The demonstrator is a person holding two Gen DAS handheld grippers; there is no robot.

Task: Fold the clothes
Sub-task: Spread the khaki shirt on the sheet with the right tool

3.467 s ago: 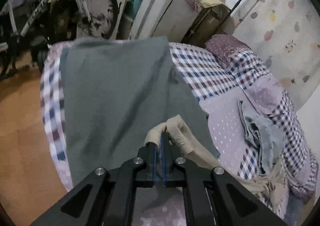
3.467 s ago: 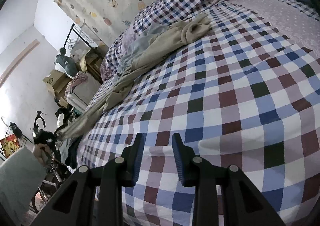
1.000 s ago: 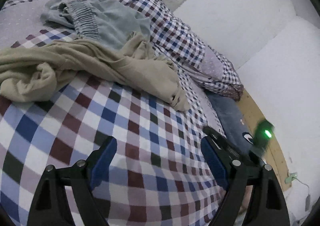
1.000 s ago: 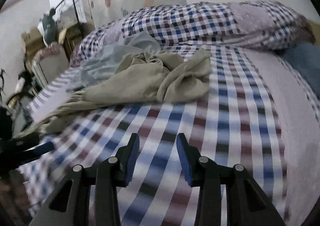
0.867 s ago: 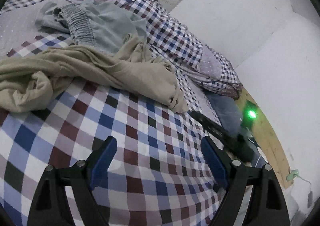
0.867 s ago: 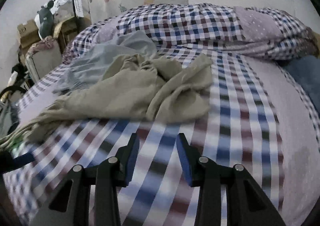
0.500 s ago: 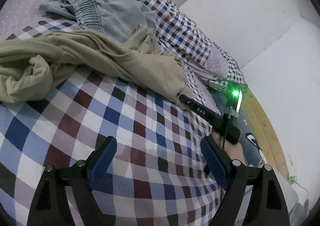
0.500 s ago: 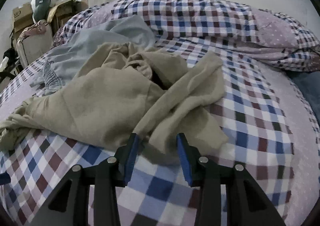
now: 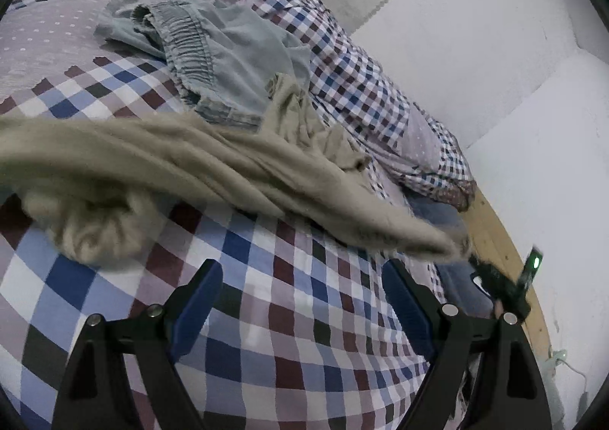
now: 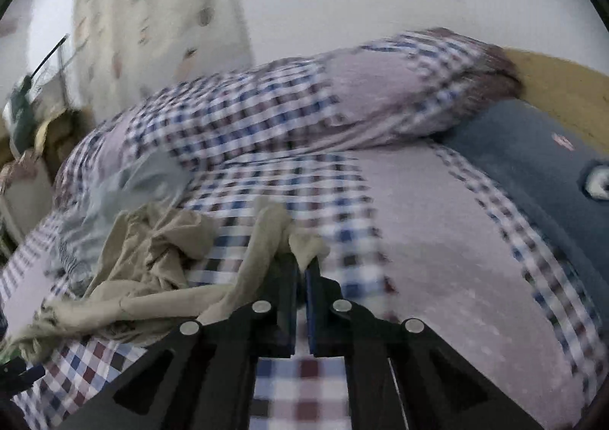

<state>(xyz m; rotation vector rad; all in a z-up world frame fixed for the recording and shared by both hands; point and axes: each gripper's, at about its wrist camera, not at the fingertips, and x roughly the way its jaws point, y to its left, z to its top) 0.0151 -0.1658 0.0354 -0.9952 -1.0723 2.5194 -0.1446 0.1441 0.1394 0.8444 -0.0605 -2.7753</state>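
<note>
Beige garment [image 9: 236, 167] is stretching lengthwise from right gripper [image 10: 301, 266] (clenched on its end) toward the left gripper [image 9: 300, 300], hanging released just beneath.

Ahead of the black left gripper [image 9: 297, 300], whose jaws are lined blue, the bedspread [image 9: 266, 316] is checked in blue, maroon, white and black. Beyond the jaws lies a plain beige garment [image 9: 213, 163], past it pale grey-blue shorts [image 9: 236, 61]. The pillow [image 10: 380, 95] is finer-checked with lilac dotted patches.
</note>
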